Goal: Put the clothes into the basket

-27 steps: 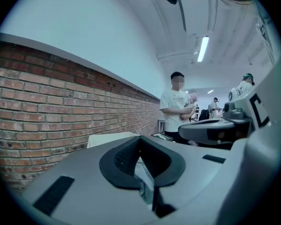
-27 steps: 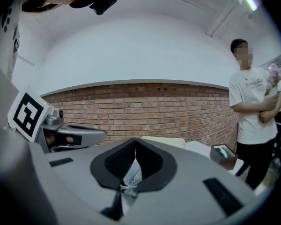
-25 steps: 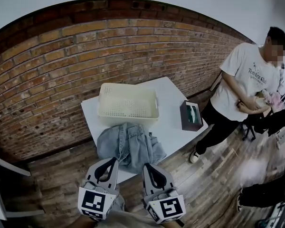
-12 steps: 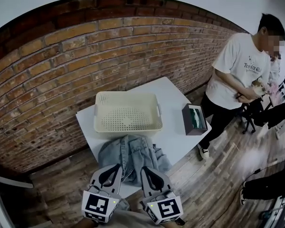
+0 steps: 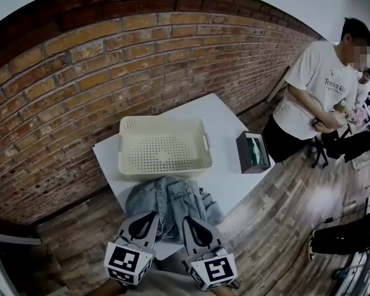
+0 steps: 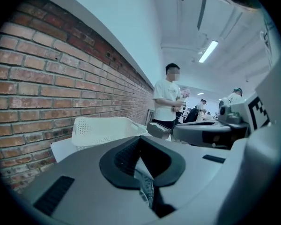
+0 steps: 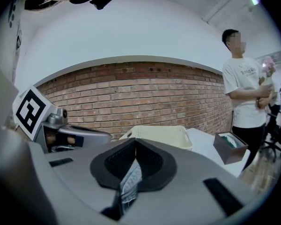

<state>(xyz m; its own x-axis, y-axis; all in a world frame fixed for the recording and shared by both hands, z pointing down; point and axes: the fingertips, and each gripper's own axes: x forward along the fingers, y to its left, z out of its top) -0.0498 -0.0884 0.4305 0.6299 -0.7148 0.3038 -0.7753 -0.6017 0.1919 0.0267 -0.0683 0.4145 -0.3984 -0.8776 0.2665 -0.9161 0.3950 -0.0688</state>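
A blue denim garment [image 5: 172,201] lies crumpled at the near edge of the white table [image 5: 228,165], partly hanging over it. Behind it stands the cream perforated basket [image 5: 165,172], with nothing in it. My left gripper [image 5: 152,216] and right gripper [image 5: 189,219] sit side by side at the garment's near edge. Each is shut on a fold of it. In the left gripper view a denim strip [image 6: 145,185] is pinched between the closed jaws. The right gripper view shows a pinched denim strip [image 7: 130,182] too, with the basket [image 7: 159,134] ahead.
A dark open box [image 5: 253,153] sits on the table's right corner. A person in a white T-shirt [image 5: 320,85] stands to the right on the wooden floor. A brick wall [image 5: 80,85] runs behind the table. Black chairs [image 5: 348,147] stand at far right.
Both grippers have moved forward and slightly down toward the table edge, still closed on the denim. The table and basket now appear nearer in the head view.
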